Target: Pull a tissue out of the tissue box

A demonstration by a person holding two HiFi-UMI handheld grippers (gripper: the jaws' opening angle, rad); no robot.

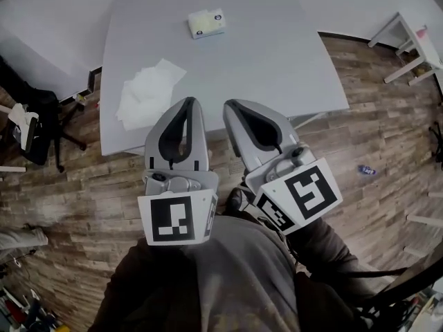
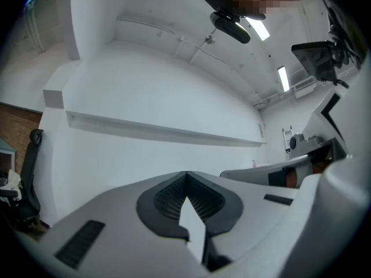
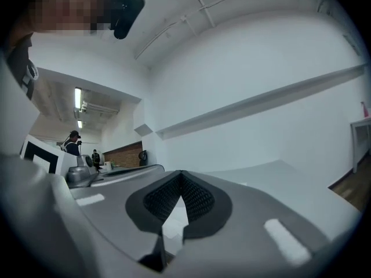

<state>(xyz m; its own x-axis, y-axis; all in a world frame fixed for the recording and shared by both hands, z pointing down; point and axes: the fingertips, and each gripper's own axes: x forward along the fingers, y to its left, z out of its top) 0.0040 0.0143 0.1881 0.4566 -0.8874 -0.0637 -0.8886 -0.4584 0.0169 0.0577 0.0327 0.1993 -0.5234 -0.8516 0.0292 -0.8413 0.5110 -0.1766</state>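
The tissue box (image 1: 206, 23), white with a yellowish top, sits at the far side of the grey table (image 1: 277, 54). A loose heap of pulled white tissues (image 1: 147, 92) lies near the table's front left edge. Both grippers are held side by side above the table's near edge, close to the person's body and well short of the box. My left gripper (image 1: 188, 104) (image 2: 185, 177) has its jaws meeting at the tip with nothing between them. My right gripper (image 1: 233, 106) (image 3: 181, 175) is shut and empty as well. Both gripper views look at white walls, not the table.
A black office chair (image 1: 41, 126) stands left of the table on the wooden floor. White furniture legs (image 1: 412, 47) are at the upper right, and a small blue item (image 1: 367, 170) lies on the floor to the right. Distant people (image 3: 74, 142) show in the right gripper view.
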